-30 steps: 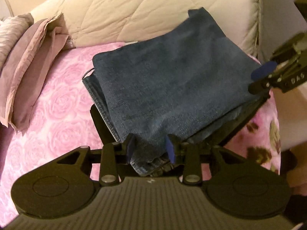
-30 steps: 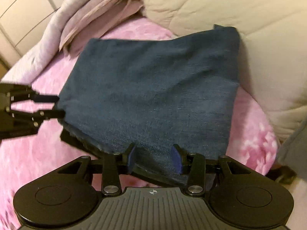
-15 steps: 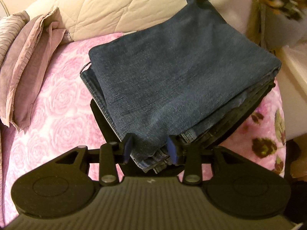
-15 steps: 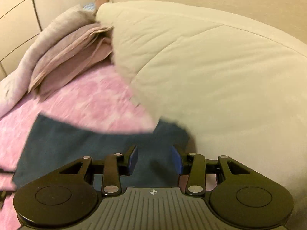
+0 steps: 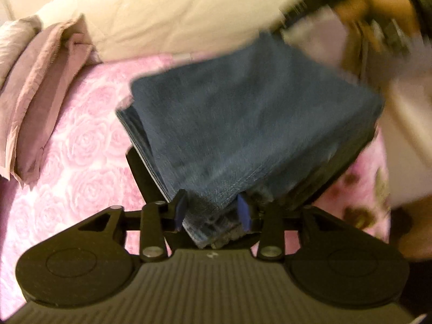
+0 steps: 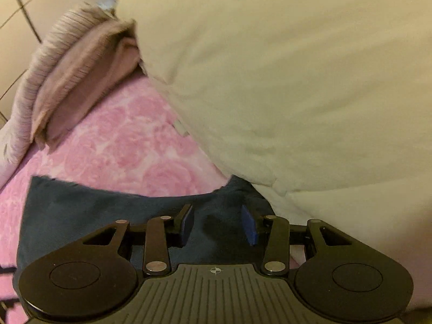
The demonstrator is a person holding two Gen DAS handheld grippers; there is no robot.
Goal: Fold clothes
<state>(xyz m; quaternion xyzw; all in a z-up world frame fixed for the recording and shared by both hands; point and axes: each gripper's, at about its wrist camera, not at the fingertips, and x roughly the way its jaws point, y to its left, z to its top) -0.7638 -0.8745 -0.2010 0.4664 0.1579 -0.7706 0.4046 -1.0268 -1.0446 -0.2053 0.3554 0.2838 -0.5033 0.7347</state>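
1. Jeans (image 5: 251, 124), folded into a thick dark-blue stack, lie on the pink rose-patterned bedspread (image 5: 81, 145), near the side of the bed where the spread turns to a darker floral print.
2. The far corner of the stack reaches up against the cream quilt (image 5: 167, 16) heaped along the head of the bed.
3. The left gripper (image 5: 212, 212) has its blue-padded fingers set apart with the near corner of the jeans between them; the denim layers fill the gap, but motion blur keeps me from telling whether the pads truly pinch.
4. The right gripper (image 6: 218, 222) hangs over the jeans (image 6: 108, 213) with its fingers spread wide and nothing between them; it points toward the cream quilt (image 6: 297, 81).
5. Mauve folded linens (image 5: 40, 86) sit at the far left corner of the bed, well apart from the jeans.
6. A blurred hand (image 5: 378, 5) shows at the upper right of the left wrist view, above the stack's far corner.
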